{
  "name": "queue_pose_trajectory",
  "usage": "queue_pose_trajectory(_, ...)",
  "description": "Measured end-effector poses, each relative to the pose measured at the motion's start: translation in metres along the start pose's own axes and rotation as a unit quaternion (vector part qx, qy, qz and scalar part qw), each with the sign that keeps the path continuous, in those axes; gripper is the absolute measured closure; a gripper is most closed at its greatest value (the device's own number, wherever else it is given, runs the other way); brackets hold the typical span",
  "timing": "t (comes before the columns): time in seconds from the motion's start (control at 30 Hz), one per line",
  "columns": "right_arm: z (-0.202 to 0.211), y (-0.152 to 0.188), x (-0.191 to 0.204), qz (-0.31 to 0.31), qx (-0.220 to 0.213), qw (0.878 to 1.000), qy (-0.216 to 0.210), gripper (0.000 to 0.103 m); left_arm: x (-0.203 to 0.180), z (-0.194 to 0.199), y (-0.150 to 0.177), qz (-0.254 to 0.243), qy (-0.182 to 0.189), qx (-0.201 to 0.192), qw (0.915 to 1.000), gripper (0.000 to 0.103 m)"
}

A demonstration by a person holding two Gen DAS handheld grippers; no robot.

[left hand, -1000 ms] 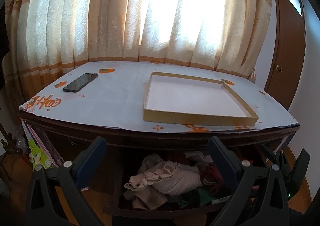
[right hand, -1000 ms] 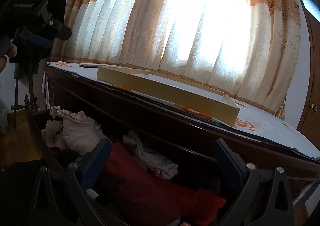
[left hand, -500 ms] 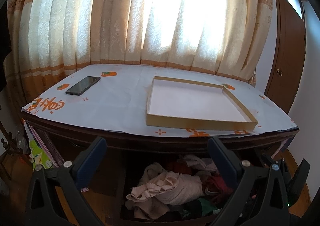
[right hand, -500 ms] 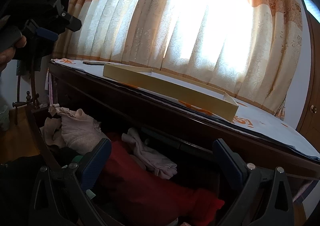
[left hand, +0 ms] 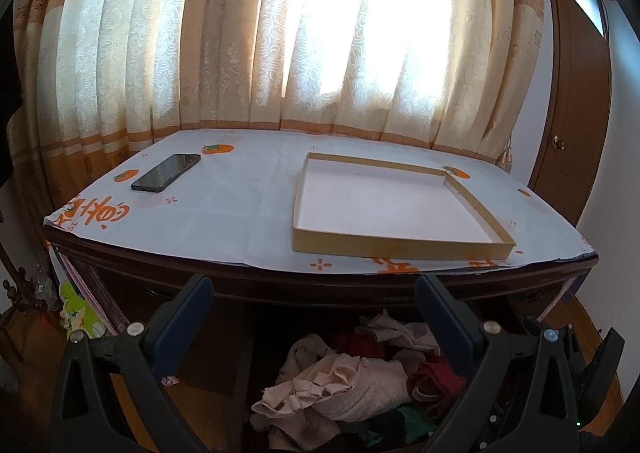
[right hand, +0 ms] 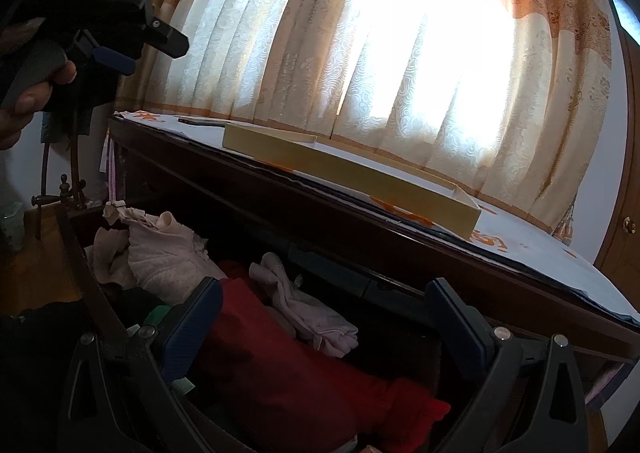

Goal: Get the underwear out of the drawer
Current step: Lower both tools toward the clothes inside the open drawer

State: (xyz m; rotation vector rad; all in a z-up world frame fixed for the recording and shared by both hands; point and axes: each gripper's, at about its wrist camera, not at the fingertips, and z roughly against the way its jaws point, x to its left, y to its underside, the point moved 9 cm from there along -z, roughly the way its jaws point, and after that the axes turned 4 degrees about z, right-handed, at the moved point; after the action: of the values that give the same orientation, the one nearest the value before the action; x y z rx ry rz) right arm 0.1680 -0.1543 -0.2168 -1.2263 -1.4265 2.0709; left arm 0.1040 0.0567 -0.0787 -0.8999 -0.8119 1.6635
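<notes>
The open drawer (right hand: 86, 273) below the tabletop holds a heap of clothes. A pale pink crumpled garment (left hand: 352, 385) lies on top, with red cloth (left hand: 436, 373) beside it. In the right wrist view a small pale pink piece (right hand: 308, 317) rests on a red garment (right hand: 280, 377), and a pink knitted piece (right hand: 160, 253) lies at the left. My left gripper (left hand: 314, 313) is open above the drawer's front, holding nothing. My right gripper (right hand: 324, 305) is open low over the red garment, touching nothing. A hand holds the left gripper (right hand: 108, 37) high at the upper left.
The dark wooden table carries a white cloth (left hand: 240, 213) with orange prints. On it lie a black phone (left hand: 166, 172) and a shallow cardboard box lid (left hand: 316, 243). Curtains (left hand: 320, 33) hang behind. A brown door (left hand: 576, 113) stands at the right.
My left gripper has risen and pulled back, so the drawer sits lower in its view. In the right wrist view it climbed further into sight. My right gripper barely moved.
</notes>
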Motion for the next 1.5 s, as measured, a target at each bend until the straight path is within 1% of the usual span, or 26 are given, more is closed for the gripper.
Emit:
queue_pose_trajectory(0.27, 0.003, 0.001, 0.005, 0.002, 0.008, 1.000, -0.007, 0.001, 0.000, 0.000, 0.000, 0.000, 0.001, 0.000, 1.0000, 0.000)
queue_pose_trajectory(0.43, -0.001, 0.003, 0.002, -0.018, 0.030, 0.999, -0.025, 0.001, 0.000, 0.000, 0.000, 0.000, 0.000, 0.000, 1.0000, 0.000)
queue_pose_trajectory(0.57, 0.000, 0.005, 0.003, -0.032, 0.039, 0.998, -0.034, 0.001, -0.001, 0.001, 0.000, 0.001, 0.001, -0.001, 1.0000, 0.000)
queue_pose_trajectory(0.63, 0.002, 0.006, 0.005, -0.025, 0.040, 0.998, -0.032, 0.001, -0.001, 0.002, -0.001, 0.000, 0.001, -0.001, 1.0000, 0.000)
queue_pose_trajectory(0.93, 0.001, 0.008, 0.013, -0.016, 0.063, 0.997, -0.051, 0.001, -0.002, 0.006, -0.003, -0.001, 0.004, -0.002, 1.0000, 0.000)
queue_pose_trajectory(1.1, 0.004, 0.010, 0.016, -0.035, 0.075, 0.994, -0.076, 0.001, -0.003, 0.007, -0.006, -0.002, 0.005, -0.003, 1.0000, 0.000)
queue_pose_trajectory(1.2, 0.003, 0.011, 0.020, -0.019, 0.080, 0.994, -0.073, 0.001, -0.002, 0.008, -0.007, -0.003, 0.003, -0.005, 1.0000, 0.000)
queue_pose_trajectory(1.27, 0.002, 0.012, 0.020, -0.019, 0.081, 0.994, -0.075, 0.001, 0.002, 0.009, -0.009, -0.001, -0.001, -0.007, 1.0000, 0.000)
queue_pose_trajectory(1.43, -0.001, 0.014, 0.018, -0.031, 0.089, 0.992, -0.085, 0.001, 0.010, 0.004, -0.008, 0.011, -0.003, 0.001, 0.9999, 0.000)
queue_pose_trajectory(1.5, -0.003, 0.016, 0.018, -0.035, 0.102, 0.990, -0.093, 0.001, 0.008, -0.001, -0.004, 0.007, -0.002, 0.011, 0.9999, 0.000)
